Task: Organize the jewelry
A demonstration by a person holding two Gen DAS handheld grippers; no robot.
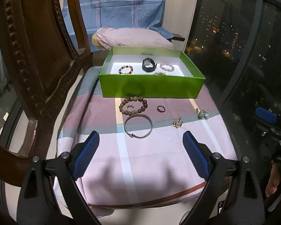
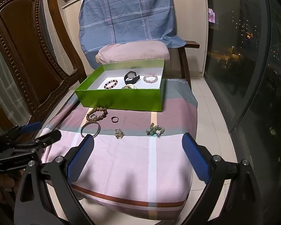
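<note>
Pink plaid cloth (image 1: 140, 159) fills mid-frame, with the green box (image 1: 151, 89) above centre and a silver bangle (image 1: 138, 127) below it. Both the left gripper (image 1: 140, 142) and right gripper (image 2: 137, 143) gape wide at the bottom, gripping nothing.

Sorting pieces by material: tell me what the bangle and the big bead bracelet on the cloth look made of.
Bangle: likely polished metal, a thin silvery band with a bright sheen. Big bead bracelet: probably wood or seed, brown matte mottled beads; the pictures leave it open.
</note>
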